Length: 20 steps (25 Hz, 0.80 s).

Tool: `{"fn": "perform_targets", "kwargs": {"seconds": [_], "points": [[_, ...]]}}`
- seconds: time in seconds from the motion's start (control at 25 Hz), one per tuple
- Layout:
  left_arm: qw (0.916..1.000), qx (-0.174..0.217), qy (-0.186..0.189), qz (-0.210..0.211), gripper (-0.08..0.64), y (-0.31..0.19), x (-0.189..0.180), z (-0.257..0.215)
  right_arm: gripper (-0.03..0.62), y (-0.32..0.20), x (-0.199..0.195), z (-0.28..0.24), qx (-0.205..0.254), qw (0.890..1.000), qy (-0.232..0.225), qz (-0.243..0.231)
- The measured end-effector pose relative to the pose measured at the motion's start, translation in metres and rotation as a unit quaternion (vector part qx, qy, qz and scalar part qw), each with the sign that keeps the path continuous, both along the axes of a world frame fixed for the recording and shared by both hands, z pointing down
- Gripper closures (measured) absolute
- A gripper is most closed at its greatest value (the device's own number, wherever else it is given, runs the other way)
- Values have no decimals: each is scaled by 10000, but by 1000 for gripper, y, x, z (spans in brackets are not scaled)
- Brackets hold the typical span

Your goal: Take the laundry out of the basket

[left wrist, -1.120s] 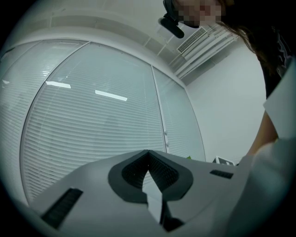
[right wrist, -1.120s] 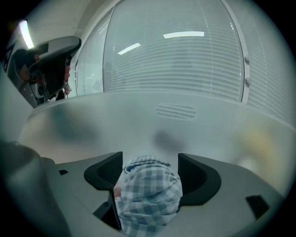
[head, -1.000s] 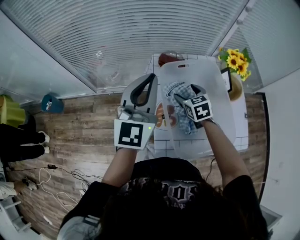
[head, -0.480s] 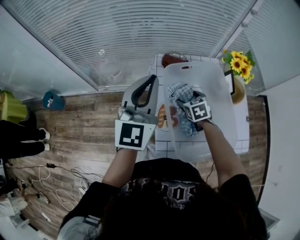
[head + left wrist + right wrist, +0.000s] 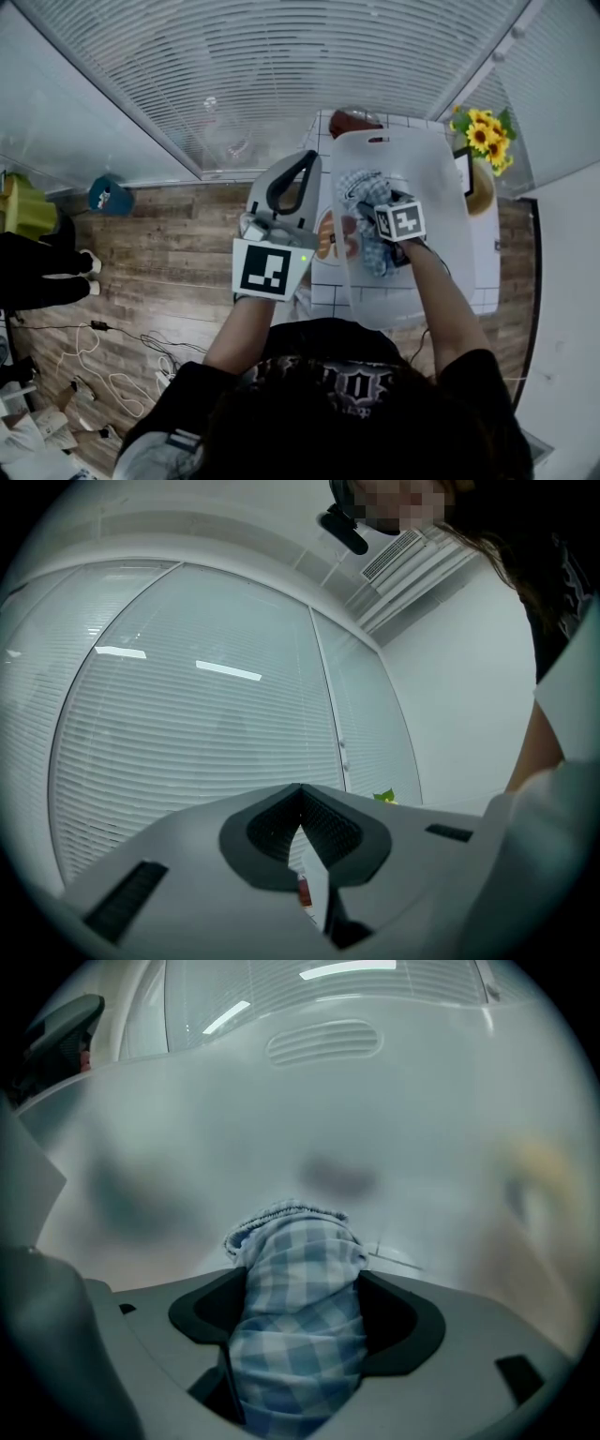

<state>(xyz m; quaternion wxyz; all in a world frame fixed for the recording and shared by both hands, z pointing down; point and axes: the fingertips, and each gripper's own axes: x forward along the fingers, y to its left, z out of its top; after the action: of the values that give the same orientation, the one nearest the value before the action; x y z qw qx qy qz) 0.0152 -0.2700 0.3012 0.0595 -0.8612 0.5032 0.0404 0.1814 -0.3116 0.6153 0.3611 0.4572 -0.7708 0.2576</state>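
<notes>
A translucent white basket (image 5: 441,253) stands on a white tiled table (image 5: 319,292). Inside it lies a blue checked cloth (image 5: 359,181). My right gripper (image 5: 367,201) reaches down into the basket and is shut on that cloth. In the right gripper view the checked cloth (image 5: 295,1307) bulges up between the jaws of the right gripper (image 5: 298,1241), with the basket's wall (image 5: 319,1110) behind it. My left gripper (image 5: 307,157) hangs outside the basket, over its left side, shut with nothing in it. The left gripper (image 5: 300,794) points at the window blinds.
An orange printed cloth (image 5: 326,234) lies on the table against the basket's left wall. A dark red item (image 5: 354,118) sits behind the basket. Sunflowers (image 5: 483,136) stand at the right. Blinds fill the far side. A person's legs (image 5: 42,277) and cables (image 5: 122,375) are on the wooden floor at left.
The right gripper's jaws, open a second ago over the checked cloth, have closed on it. The left gripper has stayed where it was.
</notes>
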Motion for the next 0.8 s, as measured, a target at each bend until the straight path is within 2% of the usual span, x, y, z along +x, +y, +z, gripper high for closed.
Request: {"fn": "perform_targets", "kwargs": {"seconds": [0.32,0.6,0.8], "points": [[10000,-10,-18,-91,559,2,1,1,275,0,1,1,-140,9999,69,-60],[9999,-11,8,-109,558,6,0,0,335,3,1,-7,-8,9996,212,-188],[10000,13,9,-95,560,12,-2,-3,422,1,-3,-22,109,9994,223,-226]]}}
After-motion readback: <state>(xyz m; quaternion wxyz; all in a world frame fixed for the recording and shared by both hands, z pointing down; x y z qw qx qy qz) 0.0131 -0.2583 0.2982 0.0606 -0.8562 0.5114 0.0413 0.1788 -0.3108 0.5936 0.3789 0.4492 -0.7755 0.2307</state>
